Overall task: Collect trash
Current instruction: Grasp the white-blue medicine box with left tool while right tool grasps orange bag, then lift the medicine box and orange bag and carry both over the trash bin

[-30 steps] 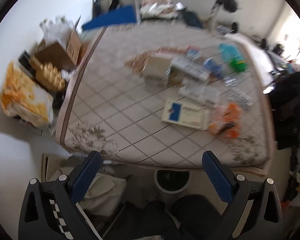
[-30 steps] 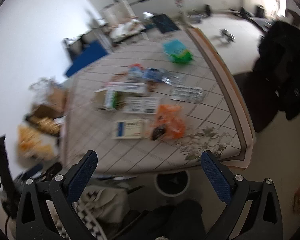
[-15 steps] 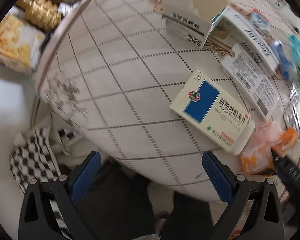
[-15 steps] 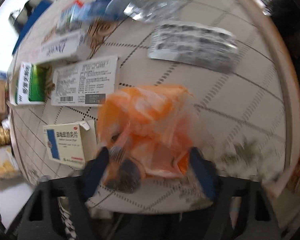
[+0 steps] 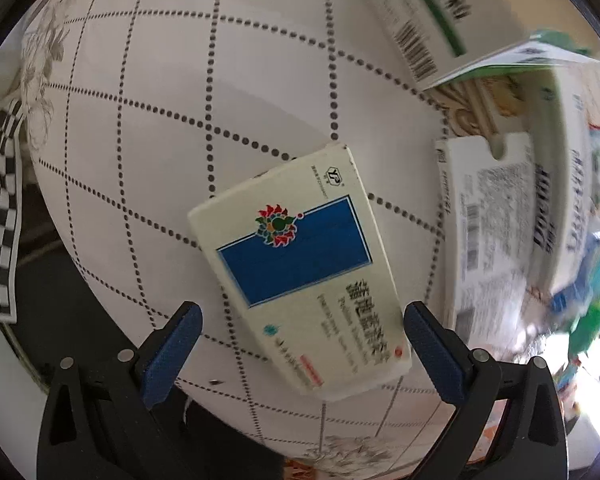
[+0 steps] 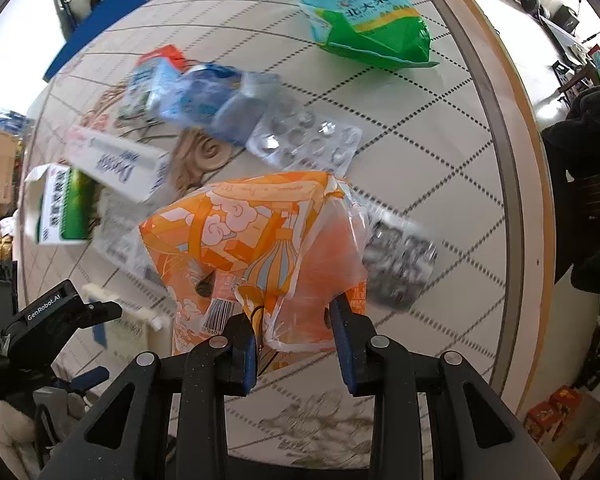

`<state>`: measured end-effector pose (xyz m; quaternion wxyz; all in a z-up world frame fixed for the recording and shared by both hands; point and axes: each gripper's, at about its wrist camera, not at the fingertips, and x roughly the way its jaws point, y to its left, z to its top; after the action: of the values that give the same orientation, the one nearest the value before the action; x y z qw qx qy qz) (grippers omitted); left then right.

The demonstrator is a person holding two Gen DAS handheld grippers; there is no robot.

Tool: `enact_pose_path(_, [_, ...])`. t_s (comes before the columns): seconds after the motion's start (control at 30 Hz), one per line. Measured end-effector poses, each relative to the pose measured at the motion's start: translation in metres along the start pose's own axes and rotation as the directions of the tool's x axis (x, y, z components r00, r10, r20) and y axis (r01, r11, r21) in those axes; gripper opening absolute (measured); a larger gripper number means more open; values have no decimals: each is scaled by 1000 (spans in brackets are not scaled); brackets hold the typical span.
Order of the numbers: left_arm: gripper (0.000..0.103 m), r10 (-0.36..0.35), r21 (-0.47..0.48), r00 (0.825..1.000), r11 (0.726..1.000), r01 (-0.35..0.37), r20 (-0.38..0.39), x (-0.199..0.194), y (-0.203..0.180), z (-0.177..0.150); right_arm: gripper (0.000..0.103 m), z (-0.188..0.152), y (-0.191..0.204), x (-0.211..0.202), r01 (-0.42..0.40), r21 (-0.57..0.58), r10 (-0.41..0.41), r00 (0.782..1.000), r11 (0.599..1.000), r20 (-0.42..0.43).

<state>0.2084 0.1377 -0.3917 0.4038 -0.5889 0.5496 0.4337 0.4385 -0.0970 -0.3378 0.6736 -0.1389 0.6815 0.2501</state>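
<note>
Trash still litters the tabletop (image 5: pixel 148 128): in the left wrist view the left tongs (image 5: pixel 298 350) stand wide open over a white-and-blue box (image 5: pixel 300 264) lying flat between their tips, not yet gripped, while other boxes (image 5: pixel 496 232) to the right smear into blur. In the right wrist view the right tongs (image 6: pixel 296 344) are clamped on an orange wrapper (image 6: pixel 252 252), with blister packs (image 6: pixel 306 142), a green-and-blue bag (image 6: pixel 364 20) and more boxes ahead uncollected, and no bin shows.

on the table (image 6: pixel 452 128) the snack bag (image 6: pixel 260 256) lies before the blister pack (image 6: pixel 308 142) (rice bag (image 6: pixel 364 20) farthest back).
</note>
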Motion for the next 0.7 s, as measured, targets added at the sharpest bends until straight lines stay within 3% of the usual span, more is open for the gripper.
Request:
enact_pose_path(0.07, [100,21,-16,1000,1000,-21,5,0,-6,-2,33,7,-5,1,0,8,0,1000,1000,-9])
enact_pose_path(0.17, [84,19,27,999,999,-20,51,-3,-6,-3,33,21,-12,7,-4,15,4,999,1000,-32])
enact_pose_path(0.23, [84,87,123,992,987,-99,96,-11,-18,-11,33,27,-14,8,-2,11,3,999,1000,-37])
enact_pose_path(0.37, [84,212,371,950,883,-287,229,-18,-34,-41,33,32,-9,17,-2,-15,1,999,1000,-50])
enact_pose_path(0.4, [84,227,423,940,848,-320,256,-19,-34,-50,33,35,-7,19,-1,-17,0,999,1000,-53])
enact_pose_path(0.43, [84,225,446,936,832,-329,270,-20,-34,-54,33,34,-7,21,0,-18,-1,998,1000,-56])
enact_pose_path(0.47, [84,220,457,937,827,-327,272,-21,-33,-54,33,37,-8,22,0,-19,-1,998,1000,-60])
enact_pose_path(0.57, [88,212,435,944,846,-307,254,-22,-31,-49,34,36,-5,29,-1,-13,0,997,1000,-73])
enact_pose_path(0.7, [85,172,407,954,875,-262,244,-21,-24,-48,34,34,0,38,7,-23,-8,997,1000,-77])
